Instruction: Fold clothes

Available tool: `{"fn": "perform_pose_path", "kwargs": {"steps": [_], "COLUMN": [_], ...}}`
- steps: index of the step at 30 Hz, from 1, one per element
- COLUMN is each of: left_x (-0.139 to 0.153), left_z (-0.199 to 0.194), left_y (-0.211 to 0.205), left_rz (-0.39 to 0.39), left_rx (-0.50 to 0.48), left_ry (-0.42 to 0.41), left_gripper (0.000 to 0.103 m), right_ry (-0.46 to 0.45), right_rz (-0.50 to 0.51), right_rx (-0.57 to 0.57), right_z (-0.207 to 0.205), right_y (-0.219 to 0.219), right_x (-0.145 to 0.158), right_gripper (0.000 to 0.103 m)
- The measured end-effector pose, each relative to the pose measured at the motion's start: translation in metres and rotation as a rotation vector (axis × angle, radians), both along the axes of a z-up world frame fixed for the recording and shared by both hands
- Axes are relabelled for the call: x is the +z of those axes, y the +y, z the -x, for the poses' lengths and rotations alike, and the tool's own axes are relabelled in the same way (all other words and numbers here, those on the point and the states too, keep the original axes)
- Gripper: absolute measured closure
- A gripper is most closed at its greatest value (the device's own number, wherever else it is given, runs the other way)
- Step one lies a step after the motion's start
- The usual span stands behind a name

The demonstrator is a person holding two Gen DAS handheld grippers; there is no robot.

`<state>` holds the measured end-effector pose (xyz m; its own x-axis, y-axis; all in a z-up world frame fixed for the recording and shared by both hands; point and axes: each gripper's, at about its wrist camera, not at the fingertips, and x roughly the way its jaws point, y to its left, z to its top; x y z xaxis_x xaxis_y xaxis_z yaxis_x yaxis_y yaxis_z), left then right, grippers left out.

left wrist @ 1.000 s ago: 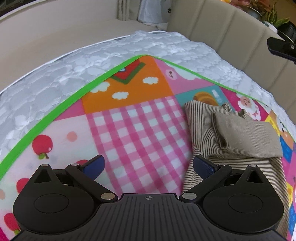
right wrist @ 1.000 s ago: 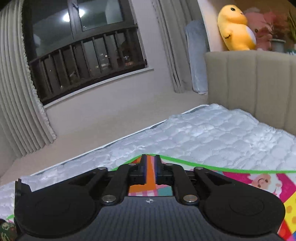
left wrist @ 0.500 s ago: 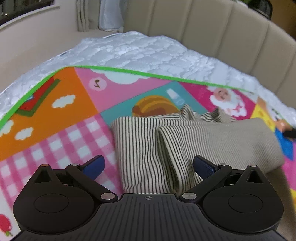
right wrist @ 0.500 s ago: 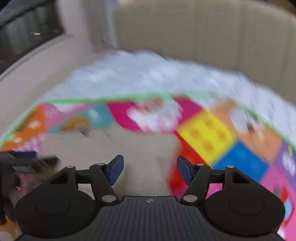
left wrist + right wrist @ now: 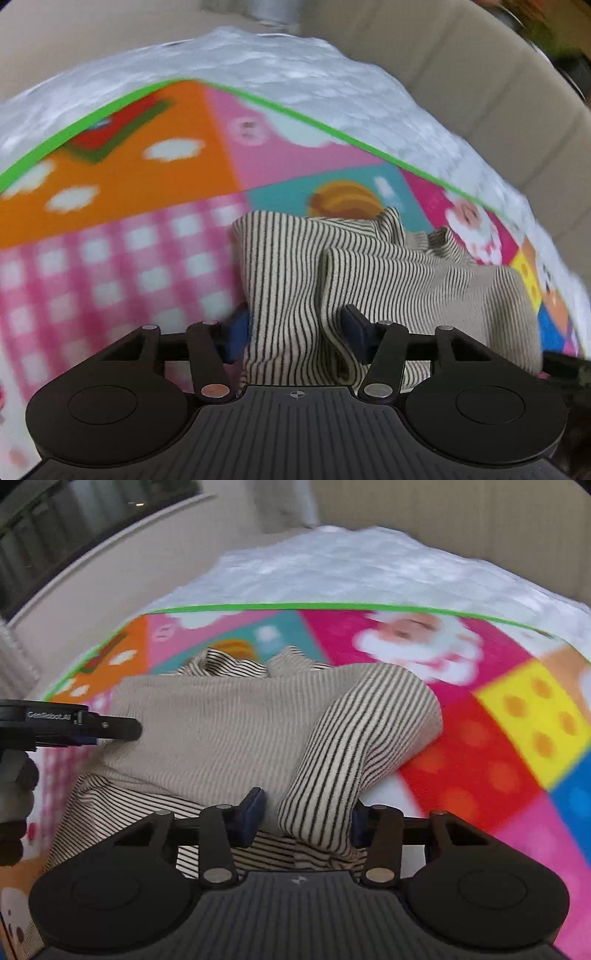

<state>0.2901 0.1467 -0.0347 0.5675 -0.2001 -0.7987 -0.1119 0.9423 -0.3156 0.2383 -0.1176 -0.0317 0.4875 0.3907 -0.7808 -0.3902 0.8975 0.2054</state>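
The striped garment (image 5: 388,280) lies partly folded on the patchwork play mat (image 5: 147,206), which covers the white quilted mattress (image 5: 295,74) in front of the beige padded headboard (image 5: 461,74). A second ago the left view held mostly pink check with the garment off to one side; now the garment's near edge sits between the fingers of the left hand-held gripper (image 5: 295,330). Its jaws have just been closing from their widest, and a thick bunch of striped cloth fills the gap, the blue pads touching or nearly touching it on both sides. The right hand-held gripper (image 5: 304,818), which was up facing the window a second ago, now has a folded sleeve-like roll of the same garment between its fingers; its jaws opened and have just been closing again, with a narrow gap still showing at the left pad. I judge both are taking hold of the near edge for the next fold.

Motion blur softens both views. Each gripper body hides the garment's nearest hem. Whether the pads actually pinch yet is hard to tell. The left hand-held gripper's tip, seen from the right view, rests at the garment's left side.
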Motion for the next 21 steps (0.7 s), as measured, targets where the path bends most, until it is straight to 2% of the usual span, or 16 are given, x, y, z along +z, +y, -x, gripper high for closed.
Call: {"fn": "perform_pose_path", "kwargs": {"steps": [3,5,6,7,8,10,12,17,21], "left_x": [0.008,0.017,0.022,0.027,0.031,0.038,0.039,0.027,0.011], "left_z": [0.013,0.022,0.025,0.029,0.03,0.032,0.029,0.016,0.007], "left_y": [0.011,0.014,0.012,0.011,0.008,-0.002,-0.016,-0.045,-0.058], "left_rz": [-0.097,-0.191,-0.217,-0.241,-0.237,-0.214,-0.196,-0.146,-0.183], "left_rx": [0.012,0.024,0.022,0.017,0.0,-0.05,-0.089,-0.152,-0.153], "left_ry": [-0.031,-0.061,-0.08,-0.1,-0.119,-0.154,-0.165,-0.125,-0.09], "left_gripper": [0.045,0.039,0.034,0.023,0.017,0.015,0.015,0.017,0.017], "right_ry": [-0.044,-0.073,-0.088,-0.103,-0.115,-0.126,-0.123,-0.106,-0.096], "right_rz": [0.057,0.114,0.143,0.172,0.194,0.199,0.165,0.08,0.086], "right_rx": [0.027,0.019,0.014,0.01,-0.001,-0.047,-0.095,-0.155,-0.187], "right_z": [-0.001,-0.002,-0.003,-0.004,-0.004,-0.003,-0.001,0.013,0.02], "right_y": [0.015,0.016,0.017,0.017,0.015,0.0,-0.015,-0.043,-0.052], "right_x": [0.002,0.002,0.002,0.002,0.002,0.004,0.009,0.017,0.009], "right_gripper": [0.06,0.057,0.05,0.04,0.038,0.026,0.02,0.014,0.011]}}
